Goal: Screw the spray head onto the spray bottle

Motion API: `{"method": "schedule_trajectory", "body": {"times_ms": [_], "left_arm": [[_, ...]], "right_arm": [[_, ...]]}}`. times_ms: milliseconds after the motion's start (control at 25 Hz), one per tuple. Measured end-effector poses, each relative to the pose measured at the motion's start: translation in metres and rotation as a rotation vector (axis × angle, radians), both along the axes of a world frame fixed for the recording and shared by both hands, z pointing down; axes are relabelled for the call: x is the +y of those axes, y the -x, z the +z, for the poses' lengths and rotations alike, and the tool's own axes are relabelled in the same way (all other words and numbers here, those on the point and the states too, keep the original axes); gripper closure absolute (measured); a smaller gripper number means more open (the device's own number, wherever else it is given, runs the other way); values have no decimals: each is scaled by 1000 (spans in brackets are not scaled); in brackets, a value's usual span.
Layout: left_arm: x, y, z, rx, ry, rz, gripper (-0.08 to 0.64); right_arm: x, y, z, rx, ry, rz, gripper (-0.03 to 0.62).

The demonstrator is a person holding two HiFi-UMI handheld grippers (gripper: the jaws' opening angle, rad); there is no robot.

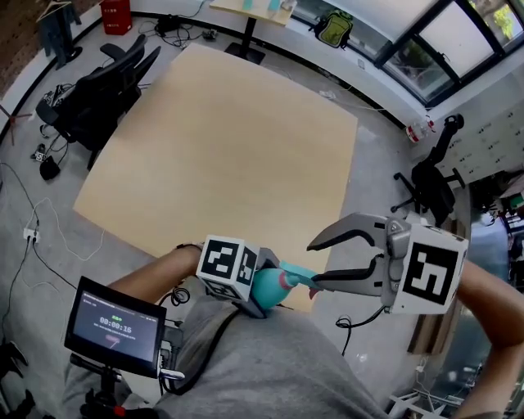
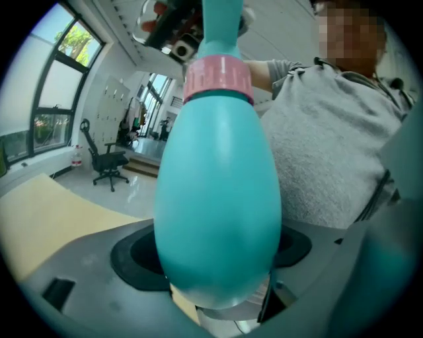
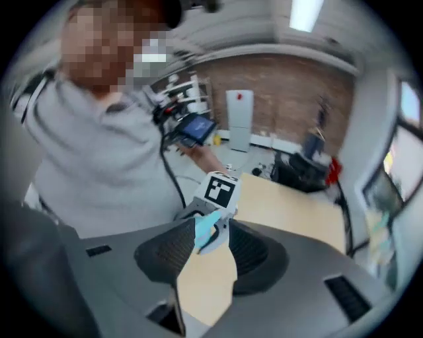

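Note:
A teal spray bottle [image 1: 267,288] is held close to the person's grey shirt, with my left gripper [image 1: 248,285] shut on its round body. In the left gripper view the bottle [image 2: 218,204] fills the space between the jaws, and its pink collar [image 2: 218,78] and teal spray head [image 2: 221,20] rise above. In the head view the spray head [image 1: 299,276] points right toward my right gripper [image 1: 313,263]. That gripper stands open, its lower finger just beside the head's tip. In the right gripper view [image 3: 210,234], the spray head [image 3: 206,228] shows beyond the gap, with nothing pressed between the pads.
A large bare wooden table [image 1: 221,155] lies ahead, beyond both grippers. A small screen on a stand [image 1: 115,326] sits at the lower left. Black office chairs stand at the table's left [image 1: 106,90] and right [image 1: 430,184]. Cables trail on the floor at the left.

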State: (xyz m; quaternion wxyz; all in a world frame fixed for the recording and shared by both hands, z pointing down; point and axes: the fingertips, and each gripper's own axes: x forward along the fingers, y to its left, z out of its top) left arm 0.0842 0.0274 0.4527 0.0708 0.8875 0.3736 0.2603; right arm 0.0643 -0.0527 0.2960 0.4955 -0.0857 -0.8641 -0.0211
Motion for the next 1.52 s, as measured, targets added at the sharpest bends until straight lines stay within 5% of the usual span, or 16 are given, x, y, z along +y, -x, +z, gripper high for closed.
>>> {"method": "schedule_trajectory", "body": {"times_ms": [80,160,440,760,840,1040,1360,1520], "left_arm": [[4,1,-4,80,-12,58,149],[8,2,-7,142,-16,119,149],[15,6,-11,167,10,305,149],[20,2,-1,136,-9,414,149],[20,1,1,125,-18,424,149],[7,16,11,95,13,376,149],[-8,26,28,-36,55,195,149],[-10,24,28,-65,30,161,149]], "right_arm": [[0,-7,1,62,-296,-340,449],[2,-13,6,148,-469,-579,449],[33,8,21,168,-501,-896,411],[55,0,66,221,-468,-1095,396],[61,-3,76,239,-413,-1075,407],[45,11,87,321,-242,-802,448],[16,27,106,382,55,-225,448],[14,26,105,387,104,-152,448]]}}
